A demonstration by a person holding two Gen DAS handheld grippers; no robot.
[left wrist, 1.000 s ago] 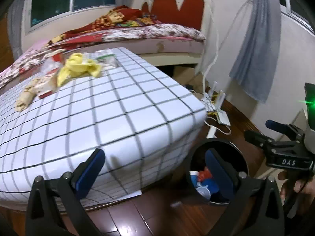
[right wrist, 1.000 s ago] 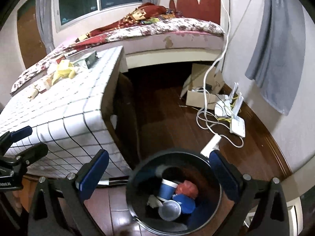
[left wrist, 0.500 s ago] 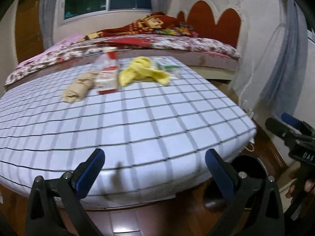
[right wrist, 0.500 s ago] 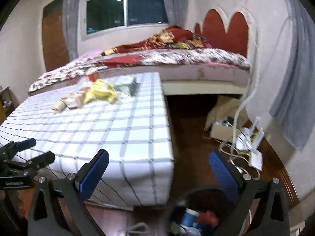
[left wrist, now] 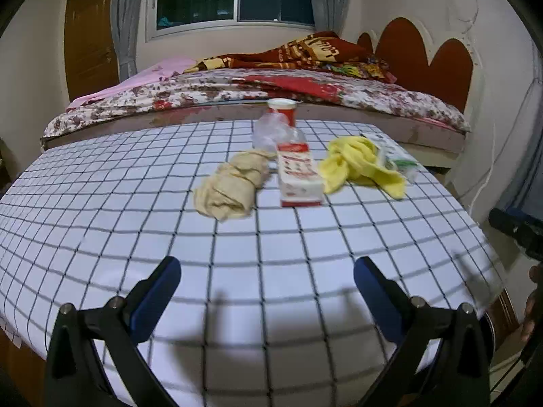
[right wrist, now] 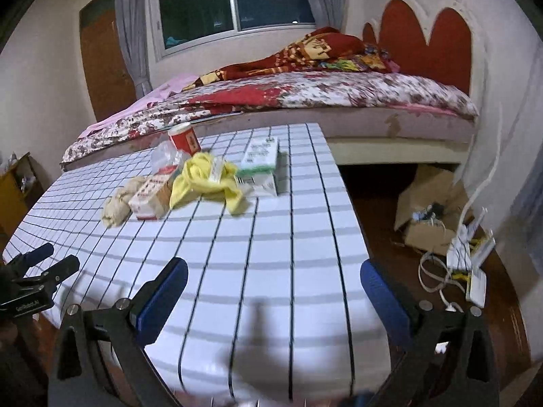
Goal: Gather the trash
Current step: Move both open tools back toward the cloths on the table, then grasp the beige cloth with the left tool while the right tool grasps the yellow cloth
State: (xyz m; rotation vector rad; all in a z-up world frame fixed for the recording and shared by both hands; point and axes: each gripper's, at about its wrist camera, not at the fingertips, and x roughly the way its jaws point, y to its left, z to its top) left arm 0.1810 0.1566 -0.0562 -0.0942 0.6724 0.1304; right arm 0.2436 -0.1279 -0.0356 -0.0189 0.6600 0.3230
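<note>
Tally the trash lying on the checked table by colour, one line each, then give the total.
Yellow: 1, the crumpled yellow wrapper
Beige: 1, the beige crumpled wad
Red and white: 2, the red and white carton and the red can
Green and white: 1, the green and white carton
Clear: 1, the clear plastic bag
Total: 6

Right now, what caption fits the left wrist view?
Open left gripper faces a checked table holding a beige wad, red-white carton and yellow cloth.
</note>
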